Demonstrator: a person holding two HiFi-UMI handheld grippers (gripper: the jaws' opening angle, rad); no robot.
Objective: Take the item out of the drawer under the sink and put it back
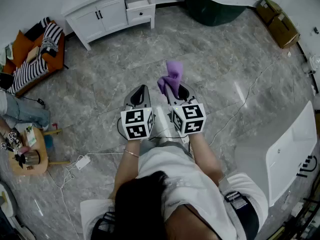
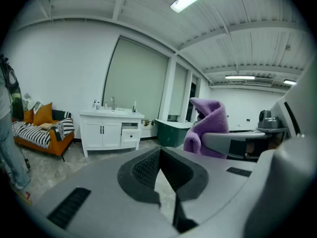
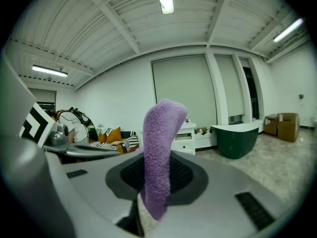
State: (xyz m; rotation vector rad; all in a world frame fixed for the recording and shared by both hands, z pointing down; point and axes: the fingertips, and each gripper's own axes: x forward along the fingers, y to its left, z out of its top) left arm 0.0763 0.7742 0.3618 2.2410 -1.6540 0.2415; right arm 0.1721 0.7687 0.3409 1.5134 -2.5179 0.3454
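A purple cloth [image 1: 171,76] stands up from my right gripper [image 1: 176,91], whose jaws are shut on its lower part. In the right gripper view the purple cloth [image 3: 161,152] rises between the dark pads and hides the gap between them. My left gripper [image 1: 139,95] is level beside it on the left, shut with nothing in it; its pads [image 2: 148,167] meet at the tip. The white vanity [image 1: 107,11] stands across the floor ahead, and its right-hand drawer [image 1: 138,4] is pulled open. From the left gripper view I see the drawer [image 2: 130,133] and the cloth [image 2: 208,128] on the right.
An orange sofa with a striped blanket [image 1: 37,51] stands at the left. A dark green tub [image 1: 215,9] and cardboard boxes [image 1: 280,26] lie at the back right. A small wooden stool [image 1: 27,156], a power strip with cables [image 1: 82,161] and another person's legs [image 1: 20,111] are at the near left. A white panel [image 1: 290,149] stands at the right.
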